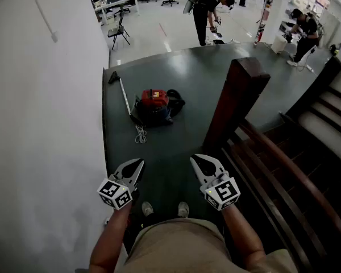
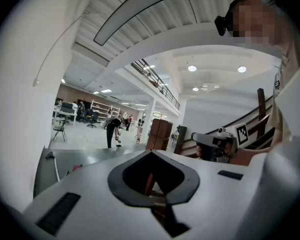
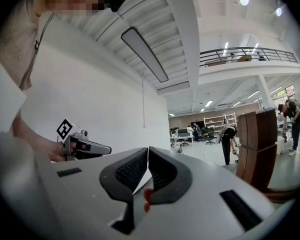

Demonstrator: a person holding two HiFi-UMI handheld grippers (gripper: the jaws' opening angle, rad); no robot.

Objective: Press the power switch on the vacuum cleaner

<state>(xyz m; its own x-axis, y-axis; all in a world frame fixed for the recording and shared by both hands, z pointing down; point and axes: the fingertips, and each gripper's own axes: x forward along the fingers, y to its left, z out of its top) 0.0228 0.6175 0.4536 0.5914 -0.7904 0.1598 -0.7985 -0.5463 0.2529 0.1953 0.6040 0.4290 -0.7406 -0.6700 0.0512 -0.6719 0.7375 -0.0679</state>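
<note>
The red vacuum cleaner [image 1: 154,105] stands on the dark green landing [image 1: 193,78], well ahead of both grippers. Its wand [image 1: 124,94] lies to its left and a white cord [image 1: 140,134] is coiled in front of it. In the left gripper view the vacuum cleaner [image 2: 77,168] is only a small red spot low at the left. My left gripper [image 1: 139,163] [image 2: 151,154] and right gripper [image 1: 195,160] [image 3: 148,150] are held side by side near my waist, pointing forward. Each is shut with nothing between its jaws. The power switch is too small to make out.
A white wall [image 1: 40,124] runs along the left. A dark wooden newel post [image 1: 236,104] and handrail [image 1: 290,172] stand at the right, with stairs [image 1: 329,124] beyond. My shoes [image 1: 165,209] are at the landing's near end. People [image 1: 207,13] work on the floor below.
</note>
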